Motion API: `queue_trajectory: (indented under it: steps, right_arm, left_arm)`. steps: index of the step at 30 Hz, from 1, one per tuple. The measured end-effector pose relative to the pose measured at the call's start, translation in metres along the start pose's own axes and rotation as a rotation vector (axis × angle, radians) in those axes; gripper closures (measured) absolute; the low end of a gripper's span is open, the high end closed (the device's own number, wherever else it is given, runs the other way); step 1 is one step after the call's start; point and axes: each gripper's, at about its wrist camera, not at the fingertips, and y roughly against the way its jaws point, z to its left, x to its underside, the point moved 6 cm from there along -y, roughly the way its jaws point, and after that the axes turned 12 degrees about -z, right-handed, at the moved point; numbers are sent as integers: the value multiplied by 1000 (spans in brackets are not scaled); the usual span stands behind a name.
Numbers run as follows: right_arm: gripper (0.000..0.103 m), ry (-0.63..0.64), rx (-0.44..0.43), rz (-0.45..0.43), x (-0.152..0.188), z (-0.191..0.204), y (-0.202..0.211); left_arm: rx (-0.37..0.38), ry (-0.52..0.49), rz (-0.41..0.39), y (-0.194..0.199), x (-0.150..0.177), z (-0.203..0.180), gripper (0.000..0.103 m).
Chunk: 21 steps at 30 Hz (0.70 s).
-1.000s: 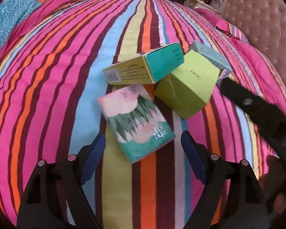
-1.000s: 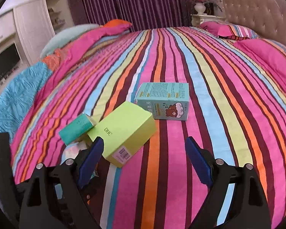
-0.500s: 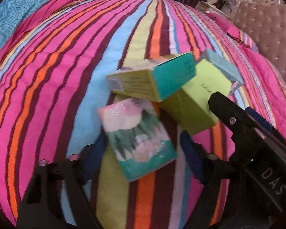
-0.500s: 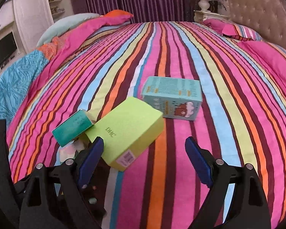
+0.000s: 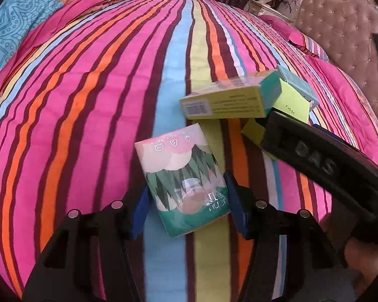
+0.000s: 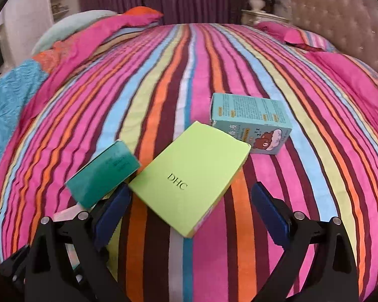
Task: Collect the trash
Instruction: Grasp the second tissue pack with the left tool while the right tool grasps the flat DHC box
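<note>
A tissue pack (image 5: 181, 176), printed pink and green, lies on the striped bedspread between the blue pads of my left gripper (image 5: 187, 209). The jaws are closing and both pads touch its sides. Behind it a yellow and teal carton (image 5: 224, 103) leans on a lime green DHC box (image 5: 293, 103). In the right wrist view the green box (image 6: 189, 178) sits between the fingers of my right gripper (image 6: 190, 214). Those jaws are opening and the pads stand clear of it. The teal carton (image 6: 103, 173) is to its left and a light blue bear carton (image 6: 249, 128) beyond it.
The bedspread (image 6: 163, 88) has pink, orange, blue and maroon stripes. Pink pillows (image 6: 297, 35) and a tufted headboard (image 6: 340, 12) are at the far right, with a blue patterned blanket (image 6: 7, 100) at the left. The right tool's black side (image 5: 315, 161) crosses the left view.
The left jaws have narrowed from wide apart onto the tissue pack. The right gripper has moved forward over the green box and its jaws have widened.
</note>
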Motion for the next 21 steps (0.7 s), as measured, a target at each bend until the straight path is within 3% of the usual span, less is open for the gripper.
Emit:
queue_trajectory:
  steps: [7, 12, 14, 16, 21]
  right_arm:
    - [11, -13, 92, -13, -6, 10, -17]
    - [11, -46, 165, 7, -4, -4, -31]
    - [18, -77, 143, 28, -1, -11, -34]
    - [33, -103, 99, 52, 4, -18, -32]
    - [39, -110, 20, 71, 14, -33, -11]
  left_arm:
    - [33, 1, 2, -2, -2, 5, 48]
    - [37, -4, -3, -4, -3, 3, 48]
    - [41, -17, -6, -5, -4, 1, 48]
    - [45, -31, -9, -3, -2, -2, 49]
    - [80, -21, -7, 5, 3, -5, 49]
